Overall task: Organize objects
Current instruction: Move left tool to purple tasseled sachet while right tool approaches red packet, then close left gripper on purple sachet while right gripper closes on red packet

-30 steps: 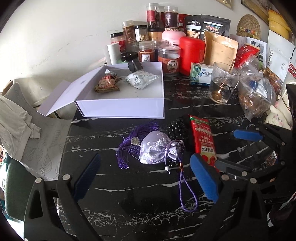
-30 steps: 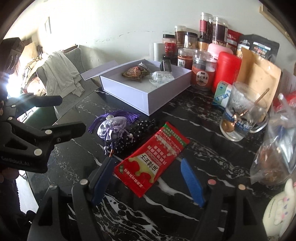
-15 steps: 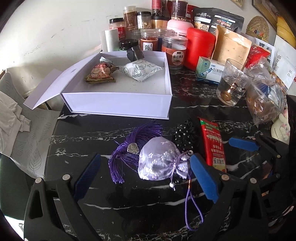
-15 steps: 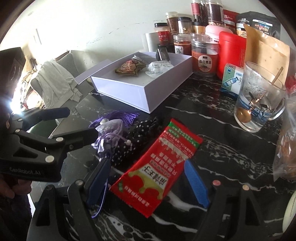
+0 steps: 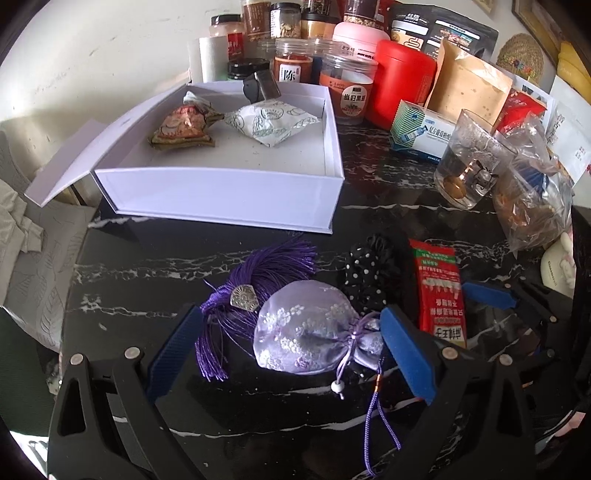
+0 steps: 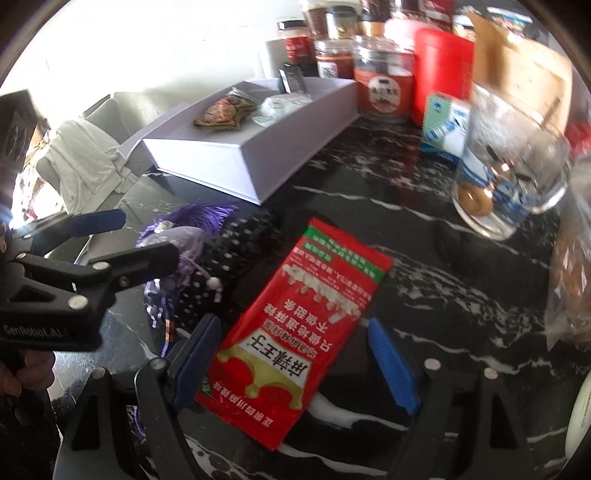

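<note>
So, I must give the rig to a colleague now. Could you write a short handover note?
Left gripper: open, straddling the lilac pouch, not gripping.
Right gripper: open around the red sachet, not gripping.
White box: open, holds two packets and a small dark item.
Left on the table: pouch, sachet, polka-dot scrunchie. Probably all go into the box.

Glass cup [image 6: 513, 162] blurred (jar tops [image 5: 291, 11] cropped)

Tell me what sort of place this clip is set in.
Probably a home dining or kitchen table: a black marble-patterned tabletop crowded at the back with spice jars and food pouches, plus a chair draped with cloth beside it.
</note>
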The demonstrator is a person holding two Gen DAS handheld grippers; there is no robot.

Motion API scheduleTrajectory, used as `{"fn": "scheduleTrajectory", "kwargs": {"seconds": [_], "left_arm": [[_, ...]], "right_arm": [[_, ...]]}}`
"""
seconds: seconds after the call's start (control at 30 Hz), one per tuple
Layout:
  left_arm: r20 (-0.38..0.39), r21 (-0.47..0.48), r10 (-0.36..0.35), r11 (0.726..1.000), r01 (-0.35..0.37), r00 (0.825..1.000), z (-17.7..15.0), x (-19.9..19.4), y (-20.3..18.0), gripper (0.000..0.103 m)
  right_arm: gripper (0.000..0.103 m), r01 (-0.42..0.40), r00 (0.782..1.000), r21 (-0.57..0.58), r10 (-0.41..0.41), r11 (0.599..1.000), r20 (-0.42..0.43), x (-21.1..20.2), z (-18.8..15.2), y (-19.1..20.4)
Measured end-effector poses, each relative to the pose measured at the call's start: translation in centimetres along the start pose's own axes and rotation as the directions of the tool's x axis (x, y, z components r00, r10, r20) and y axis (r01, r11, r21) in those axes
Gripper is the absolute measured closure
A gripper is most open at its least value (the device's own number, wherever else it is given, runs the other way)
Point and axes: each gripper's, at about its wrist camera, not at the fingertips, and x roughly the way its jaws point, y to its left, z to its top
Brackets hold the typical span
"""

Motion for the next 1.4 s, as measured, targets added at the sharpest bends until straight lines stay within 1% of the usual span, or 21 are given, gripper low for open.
{"fn": "scheduleTrajectory", "kwargs": {"seconds": [0.03, 0.1, 0.17, 0.2, 0.23, 0.27, 0.3, 0.4, 0.5, 0.57, 0.6, 0.77, 0.83, 0.87, 0.9, 1.0, 1.07, 1.23, 1.27, 1.33, 1.4], "left_arm": [[-0.009, -0.014, -0.013, 1.000, 0.013, 1.000, 0.0, 0.2, 0.2, 0.006], [-0.018, -0.041, -0.036, 0.999, 0.036, 0.999, -0.2, 0.5, 0.5, 0.006], [-0.011, -0.058, -0.044, 0.997, 0.043, 0.999, -0.3, 0.6, 0.7, 0.007], [-0.003, -0.060, -0.046, 0.997, 0.046, 0.999, -0.3, 0.5, 0.8, 0.012], [0.006, -0.061, -0.049, 0.997, 0.049, 0.999, -0.3, 0.4, 0.7, 0.024], [0.010, -0.058, -0.054, 0.997, 0.055, 0.998, -0.4, 0.2, 0.7, 0.031], [0.007, -0.053, -0.053, 0.997, 0.053, 0.999, -0.4, 0.2, 0.5, 0.035], [0.015, -0.037, -0.045, 0.998, 0.046, 0.999, -0.7, -0.3, 0.3, 0.041], [0.032, -0.035, -0.046, 0.998, 0.047, 0.998, -1.0, -1.4, 0.4, 0.042], [0.038, -0.032, -0.037, 0.999, 0.039, 0.999, -1.3, -2.2, 0.6, 0.052], [0.031, -0.032, -0.034, 0.999, 0.035, 0.999, -1.4, -2.5, 0.8, 0.054], [0.024, -0.053, -0.036, 0.998, 0.037, 0.999, -2.4, -3.5, 1.4, 0.054], [0.014, -0.051, -0.029, 0.998, 0.030, 0.999, -2.9, -3.4, 1.5, 0.055], [0.009, -0.052, -0.022, 0.998, 0.023, 1.000, -3.2, -3.3, 1.5, 0.055], [0.007, -0.053, -0.018, 0.998, 0.018, 1.000, -3.4, -3.2, 1.5, 0.055], [0.004, -0.053, -0.011, 0.999, 0.011, 1.000, -3.9, -3.2, 1.6, 0.055], [0.003, -0.050, -0.014, 0.999, 0.014, 1.000, -4.1, -3.2, 1.7, 0.055], [0.019, -0.071, -0.044, 0.996, 0.045, 0.999, -4.0, -3.3, 2.0, 0.054], [0.018, -0.075, -0.052, 0.996, 0.053, 0.998, -3.9, -3.3, 2.0, 0.053], [0.011, -0.075, -0.060, 0.995, 0.060, 0.998, -3.7, -3.1, 1.9, 0.043], [0.010, -0.073, -0.056, 0.996, 0.057, 0.998, -3.5, -2.9, 1.6, 0.037]], "right_arm": [[0.022, -0.001, 1.000, 0.002, 0.001, 1.000, 0.010, -0.2, -0.1, -0.2], [0.033, 0.006, 1.000, 0.003, -0.006, 1.000, 0.010, -0.4, -0.3, -0.4], [0.041, 0.027, 1.000, -0.006, -0.027, 1.000, 0.011, -0.6, -0.4, -0.5], [0.043, 0.033, 0.999, -0.011, -0.032, 0.999, 0.011, -0.7, -0.5, -0.5], [0.044, 0.030, 1.000, -0.015, -0.030, 0.999, 0.010, -0.8, -0.5, -0.5], [0.046, 0.024, 1.000, -0.017, -0.024, 1.000, 0.009, -0.9, -0.6, -0.6], [0.048, 0.021, 1.000, -0.018, -0.021, 1.000, 0.009, -1.0, -0.7, -0.6], [0.050, 0.013, 1.000, -0.030, -0.013, 0.999, 0.009, -1.2, -1.0, -0.6], [0.054, 0.003, 1.000, -0.050, -0.002, 0.999, 0.004, -1.5, -1.4, -0.5], [0.055, -0.006, 1.000, -0.072, 0.006, 0.997, -0.005, -1.7, -1.7, -0.4], [0.054, -0.011, 1.000, -0.079, 0.010, 0.997, -0.010, -1.8, -1.8, -0.5], [0.054, -0.024, 1.000, -0.055, 0.024, 0.998, -0.003, -2.1, -2.3, -0.5], [0.045, -0.039, 0.999, -0.024, 0.039, 0.999, 0.006, -2.0, -2.2, -0.4], [0.035, -0.040, 0.999, -0.011, 0.040, 0.999, 0.013, -2.0, -2.1, -0.3], [0.031, -0.030, 0.999, 0.003, 0.030, 1.000, 0.020, -1.9, -2.0, -0.2], [0.031, 0.007, 1.000, 0.025, -0.007, 1.000, 0.013, -1.3, -1.4, 0.3], [0.030, 0.047, 0.999, 0.020, -0.047, 0.999, 0.003, -0.8, -1.0, 0.7], [0.030, 0.137, 0.991, -0.002, -0.137, 0.991, -0.001, 0.0, -0.5, 1.5], [0.030, 0.147, 0.989, -0.013, -0.147, 0.989, 0.000, 0.1, -0.5, 1.6], [0.031, 0.151, 0.989, -0.029, -0.151, 0.988, 0.005, 0.1, -0.7, 1.7], [0.037, 0.154, 0.988, -0.052, -0.153, 0.987, 0.007, 0.0, -0.9, 1.7]]}}
